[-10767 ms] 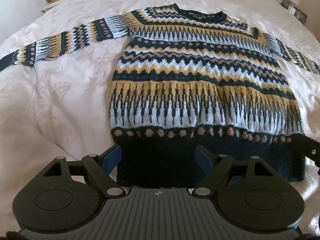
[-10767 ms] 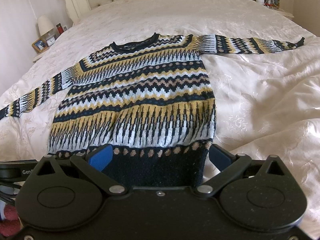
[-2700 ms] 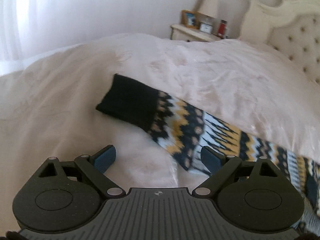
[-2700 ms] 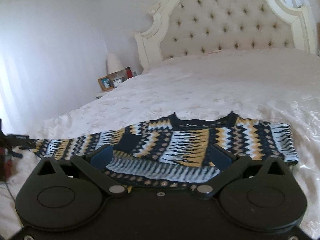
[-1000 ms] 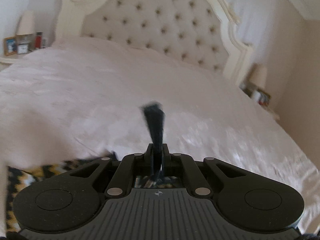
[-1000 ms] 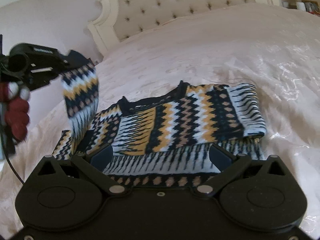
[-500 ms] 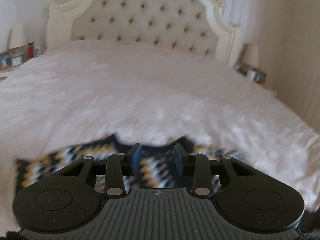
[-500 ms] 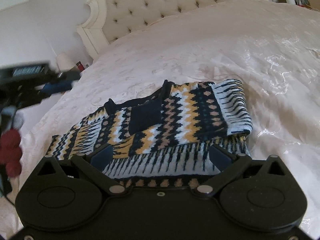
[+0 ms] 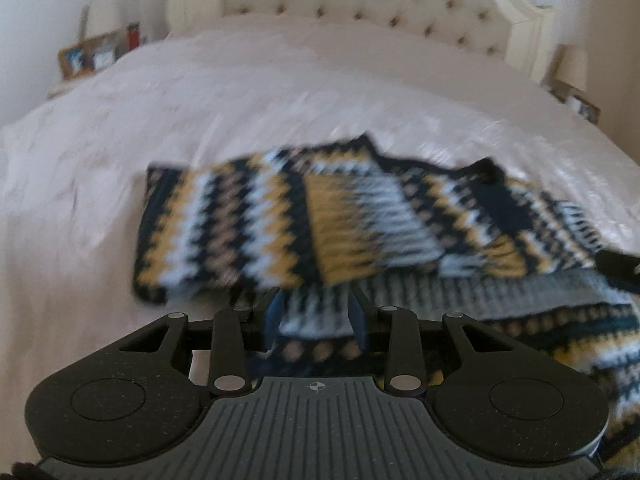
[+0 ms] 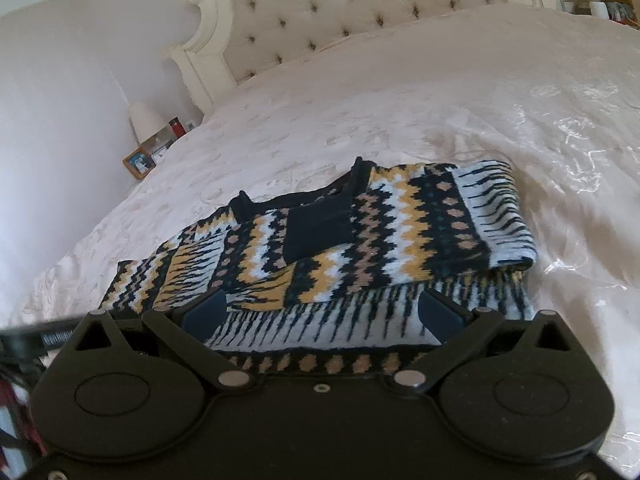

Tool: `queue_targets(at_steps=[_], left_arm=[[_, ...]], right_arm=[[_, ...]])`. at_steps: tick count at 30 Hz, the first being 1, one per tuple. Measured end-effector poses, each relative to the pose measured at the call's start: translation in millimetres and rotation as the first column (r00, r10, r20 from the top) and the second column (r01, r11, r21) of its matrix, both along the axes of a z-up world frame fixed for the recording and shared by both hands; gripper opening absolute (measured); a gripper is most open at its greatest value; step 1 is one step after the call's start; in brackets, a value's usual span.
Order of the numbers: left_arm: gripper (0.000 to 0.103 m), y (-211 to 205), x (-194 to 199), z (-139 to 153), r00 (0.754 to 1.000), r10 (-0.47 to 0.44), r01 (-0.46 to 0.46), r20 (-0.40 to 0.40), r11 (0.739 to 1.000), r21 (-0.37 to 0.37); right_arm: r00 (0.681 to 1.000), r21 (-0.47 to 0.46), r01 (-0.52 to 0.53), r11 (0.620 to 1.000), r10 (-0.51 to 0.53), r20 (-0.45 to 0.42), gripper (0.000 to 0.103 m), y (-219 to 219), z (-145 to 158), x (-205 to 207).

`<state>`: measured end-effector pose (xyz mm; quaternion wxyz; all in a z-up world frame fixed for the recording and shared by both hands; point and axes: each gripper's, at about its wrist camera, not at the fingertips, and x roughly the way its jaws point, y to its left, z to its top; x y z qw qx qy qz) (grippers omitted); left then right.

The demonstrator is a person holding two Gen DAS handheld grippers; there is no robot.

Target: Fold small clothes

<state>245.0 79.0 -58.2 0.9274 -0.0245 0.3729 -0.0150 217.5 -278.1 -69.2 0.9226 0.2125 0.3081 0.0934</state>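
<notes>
A knitted sweater with navy, yellow and pale blue bands lies on the bed, both sleeves folded across its chest. The dark cuff of one sleeve rests near the collar. My left gripper hovers over the sweater's lower left part, its jaws partly apart with nothing pressed between them; this view is blurred. Its body shows at the left edge of the right wrist view. My right gripper stands wide open above the lower body of the sweater and grips nothing. Its tip shows in the left wrist view.
The pale satin bedspread stretches around the sweater. A tufted headboard stands at the far end. A nightstand with a lamp and a photo frame is at the left; another lamp at the right.
My left gripper has let go of the sleeve, which now lies across the chest, and has dropped toward the sweater's lower part. The right gripper has stayed put.
</notes>
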Motion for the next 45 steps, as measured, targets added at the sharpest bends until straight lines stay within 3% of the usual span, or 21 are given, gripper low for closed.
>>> queue_targets(at_steps=[4, 12, 19, 22, 25, 26, 27, 34, 38, 45], left_arm=[[0.034, 9, 1, -20, 1.000, 0.004, -0.004, -0.028, 1.000, -0.008], [0.035, -4, -8, -35, 0.999, -0.029, 0.025, 0.039, 0.995, 0.093], [0.036, 2, -8, -40, 0.999, -0.013, 0.012, 0.045, 0.999, 0.039], [0.036, 3, -8, -40, 0.999, -0.003, 0.002, 0.043, 1.000, 0.027], [0.036, 1, -7, -41, 0.999, -0.003, 0.002, 0.040, 0.999, 0.039], [0.036, 1, -7, -40, 0.999, -0.003, 0.001, 0.039, 0.999, 0.036], [0.036, 2, -7, -40, 0.999, -0.002, 0.001, 0.038, 1.000, 0.031], [0.036, 4, -5, -40, 1.000, -0.001, 0.001, 0.031, 1.000, 0.017], [0.036, 4, -4, -41, 1.000, 0.000, 0.000, 0.030, 1.000, 0.013], [0.036, 4, -3, -41, 1.000, 0.001, -0.002, 0.030, 1.000, 0.010]], right_arm=[[1.000, -0.020, -0.012, 1.000, 0.012, 0.000, 0.102, 5, 3, 13], [1.000, -0.074, -0.019, 0.997, 0.020, 0.007, 0.100, 11, 9, 57], [0.998, -0.103, -0.026, 0.994, 0.020, -0.057, 0.088, 18, -2, 101], [0.994, -0.102, -0.037, 0.994, 0.026, -0.107, 0.073, 21, -11, 115], [0.988, -0.115, -0.046, 0.992, 0.028, -0.155, 0.040, 27, -17, 123], [0.987, -0.127, -0.039, 0.991, 0.019, -0.159, 0.023, 30, -17, 124], [0.988, -0.121, -0.042, 0.992, 0.024, -0.152, 0.021, 32, -14, 123], [0.999, -0.095, -0.026, 0.995, 0.029, 0.035, 0.019, 29, 54, 99], [0.992, -0.121, 0.076, 0.990, -0.063, 0.111, 0.019, 0, 82, 85], [0.980, -0.187, 0.195, 0.963, -0.196, 0.012, 0.019, -43, 59, 77]])
